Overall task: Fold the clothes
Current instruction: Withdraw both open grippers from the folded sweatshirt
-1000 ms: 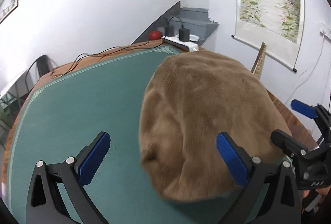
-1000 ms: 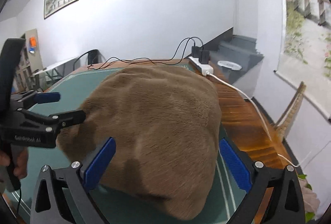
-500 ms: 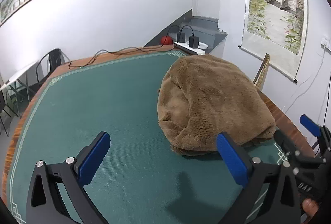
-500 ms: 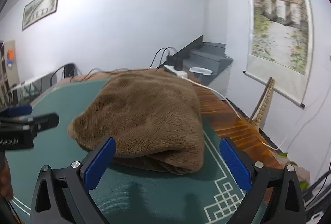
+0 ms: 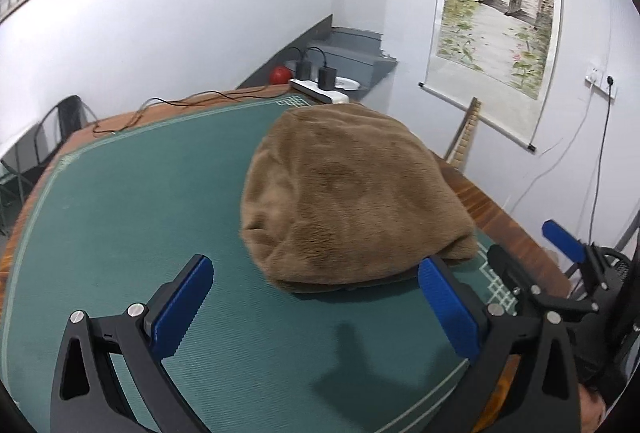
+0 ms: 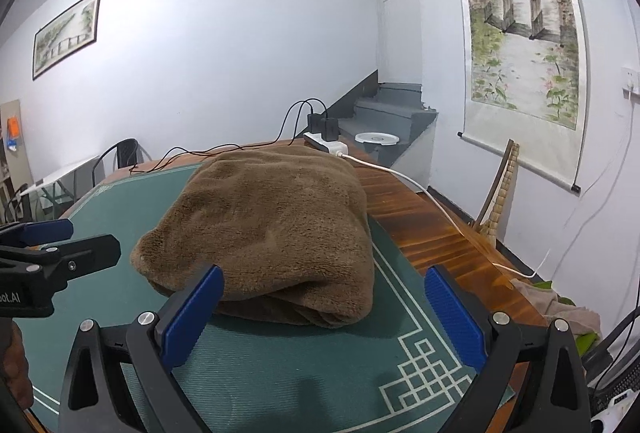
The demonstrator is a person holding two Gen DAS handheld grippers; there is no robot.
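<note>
The left gripper [image 5: 314,307] hangs over the green mat [image 5: 120,225] with its blue-padded fingers spread wide and nothing between them, and the right gripper [image 6: 324,317] is likewise released, its fingers apart and empty, just short of the near edge of the garment. The folded brown fleece garment [image 6: 272,229] lies in a thick, rounded bundle on the mat, toward the mat's right-hand border where the pale key-pattern trim [image 6: 424,369] runs; the layered fold edges face the right wrist camera, and neither gripper touches the cloth. In the left wrist view the same garment [image 5: 352,197] sits ahead and slightly right of the left gripper, and the right gripper [image 5: 532,253] shows at the right edge, near the garment's corner but apart from it. In the right wrist view the left gripper [image 6: 68,243] shows at the left edge, beside the bundle. The mat covers most of a wooden surface [image 6: 432,229], whose bare boards show along the right. At the far end a white power strip [image 6: 324,143] with black adapters plugged in rests on the surface, a white cable [image 6: 420,193] trailing from it along the boards. A landscape scroll painting [image 6: 520,33] hangs on the right wall
</note>
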